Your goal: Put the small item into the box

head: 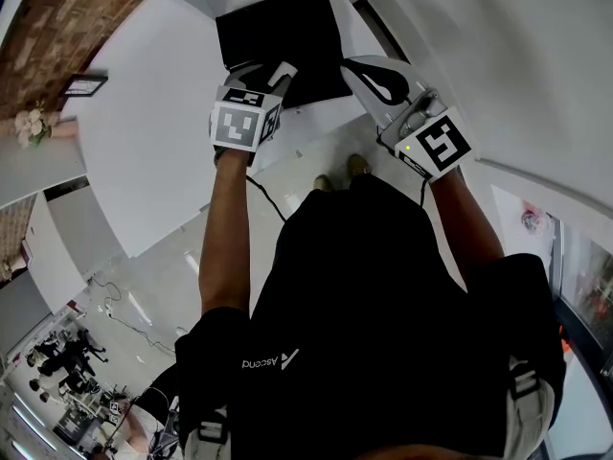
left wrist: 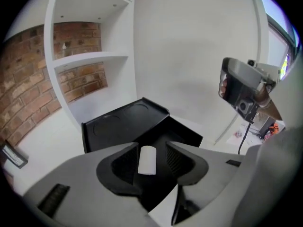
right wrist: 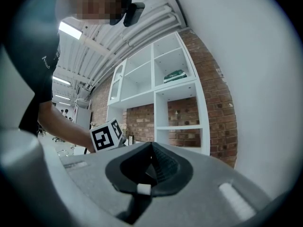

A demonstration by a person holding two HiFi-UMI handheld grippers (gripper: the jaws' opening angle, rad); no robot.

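Observation:
A black box (head: pixel 278 29) lies open on the white table, its lid (left wrist: pixel 124 122) laid back. In the left gripper view a small white cylinder (left wrist: pixel 147 161) shows between the jaws, over the box's dark inside (left wrist: pixel 182 135). It lies against the left jaw and a gap separates it from the right jaw; I cannot tell whether it rests in the box. My left gripper (head: pixel 270 73) (left wrist: pixel 151 145) is open above the box's near edge. My right gripper (head: pixel 356 65) (right wrist: pixel 151 148) hovers beside the box, shut with nothing between its jaws, and it also shows in the left gripper view (left wrist: pixel 241 91).
White shelving (left wrist: pixel 90 46) against a brick wall (left wrist: pixel 23 84) stands behind the box. A white wall (left wrist: pixel 199 56) rises right of it. The person's feet (head: pixel 343 172) stand at the table's edge. A cable (left wrist: pixel 242 136) hangs from the right gripper.

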